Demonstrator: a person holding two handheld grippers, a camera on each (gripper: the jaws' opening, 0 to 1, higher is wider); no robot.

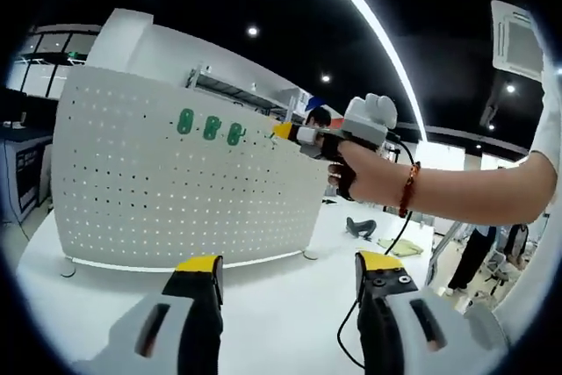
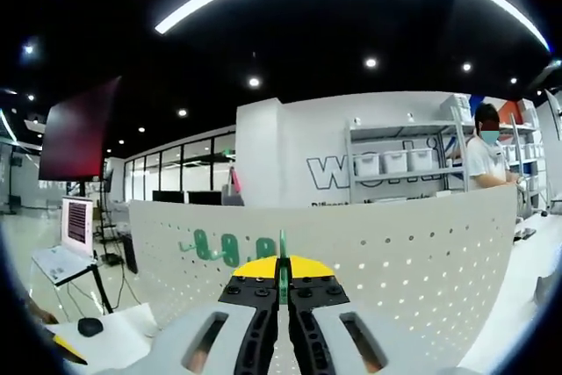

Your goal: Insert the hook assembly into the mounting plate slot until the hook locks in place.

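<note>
A white perforated mounting plate (image 1: 176, 191) stands upright on the white table, with three green hooks (image 1: 211, 126) in a row near its top. In the left gripper view my left gripper (image 1: 290, 271) is open and holds nothing, low in front of the plate. A hand holds my right gripper (image 1: 285, 132) up at the plate's upper right part, its yellow tips close to the surface. In the right gripper view my right gripper (image 2: 283, 277) is shut on a thin green hook (image 2: 283, 256), which points at the mounting plate (image 2: 395, 252) just right of the green hooks (image 2: 230, 249).
The white table (image 1: 290, 305) reaches out in front of the plate, with a black cable (image 1: 351, 322) trailing on it. A laptop (image 2: 75, 226) and a mouse (image 2: 90, 326) sit at the left. Behind the plate are shelves (image 2: 395, 160) and a person (image 2: 487, 155).
</note>
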